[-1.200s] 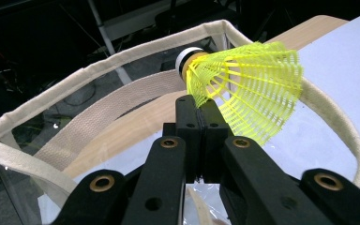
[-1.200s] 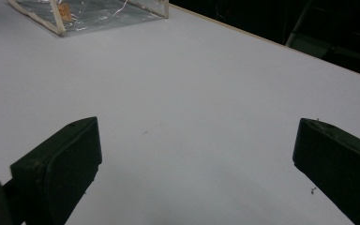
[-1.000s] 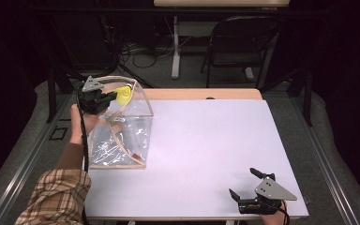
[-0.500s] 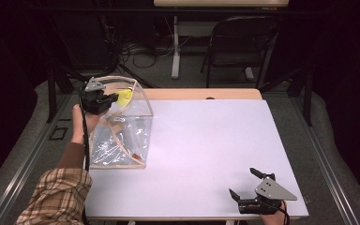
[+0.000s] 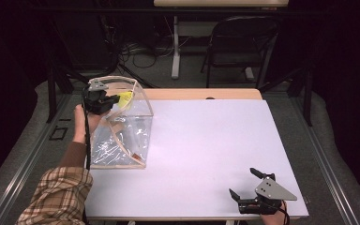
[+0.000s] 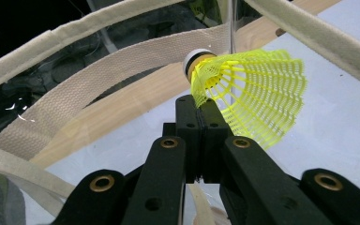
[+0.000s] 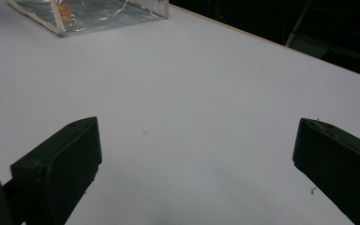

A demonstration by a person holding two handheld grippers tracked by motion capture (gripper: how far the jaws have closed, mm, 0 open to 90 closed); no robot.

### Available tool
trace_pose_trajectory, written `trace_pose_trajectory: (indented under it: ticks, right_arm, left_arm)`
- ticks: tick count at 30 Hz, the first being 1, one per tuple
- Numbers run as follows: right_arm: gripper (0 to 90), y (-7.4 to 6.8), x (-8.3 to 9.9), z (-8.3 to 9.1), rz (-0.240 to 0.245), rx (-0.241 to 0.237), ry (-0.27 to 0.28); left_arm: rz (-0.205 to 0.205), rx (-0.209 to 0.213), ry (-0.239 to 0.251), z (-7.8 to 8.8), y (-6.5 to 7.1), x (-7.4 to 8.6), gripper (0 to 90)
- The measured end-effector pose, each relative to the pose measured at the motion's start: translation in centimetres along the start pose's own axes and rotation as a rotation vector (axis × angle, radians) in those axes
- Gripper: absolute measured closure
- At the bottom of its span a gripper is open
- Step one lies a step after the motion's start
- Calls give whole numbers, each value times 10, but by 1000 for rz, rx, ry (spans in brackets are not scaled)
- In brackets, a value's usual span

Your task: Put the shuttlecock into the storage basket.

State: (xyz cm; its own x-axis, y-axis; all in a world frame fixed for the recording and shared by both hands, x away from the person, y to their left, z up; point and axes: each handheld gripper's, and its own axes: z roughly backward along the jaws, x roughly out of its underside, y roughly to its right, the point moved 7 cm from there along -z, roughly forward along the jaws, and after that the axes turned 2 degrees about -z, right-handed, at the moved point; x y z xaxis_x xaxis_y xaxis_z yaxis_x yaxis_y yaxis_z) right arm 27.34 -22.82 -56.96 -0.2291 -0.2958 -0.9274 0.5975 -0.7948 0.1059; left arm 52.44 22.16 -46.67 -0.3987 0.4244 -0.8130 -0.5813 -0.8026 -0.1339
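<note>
Left gripper [image 5: 104, 99] up at the open top of the clear bag [image 5: 136, 131], jaws pressed together on the skirt edge of a yellow shuttlecock [image 6: 248, 96]. Shuttlecock just beyond the jaw tips, cork end pointing away and to the left of them in the left gripper view, mesh skirt fanning out to the right. Seen too from above as a yellow patch [image 5: 125, 97] right at the gripper's front, over the bag's mouth. Cloth straps [image 6: 98, 75] of the bag arcing past behind and beside the jaws, one rim strap crossing above the shuttlecock. Bag standing on the desk [image 5: 215, 140] directly beneath and in front of the left jaws, small items inside too blurred to tell.

Right gripper [image 5: 252, 191] well apart from the bag, low at the near edge of the desk, jaws spread wide with nothing between them. Bare white desk ahead of those jaws in the right gripper view, bag corner [image 7: 89, 14] far off beyond the left jaw. Person's checked sleeve [image 5: 56, 194] behind the left gripper.
</note>
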Motion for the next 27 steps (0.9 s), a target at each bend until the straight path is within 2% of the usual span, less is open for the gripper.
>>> trace_pose_trajectory:
  ticks: [18,19,20,22,27]
  right_arm:
    - [11,0,0,0,0,-1,0]
    - [11,0,0,0,-1,-1,-2]
    - [11,0,0,0,-1,-1,-2]
    - [11,0,0,0,-2,-2,0]
    - [11,0,0,0,-1,-2,0]
  left_arm:
    - [-5,14,-47,-11,2,5,878]
    - [-1,23,-47,-12,2,5,817]
    - [-4,13,-49,-11,1,5,733]
    - [24,0,-18,-8,-4,3,603]
    - [48,-26,25,4,-13,1,447]
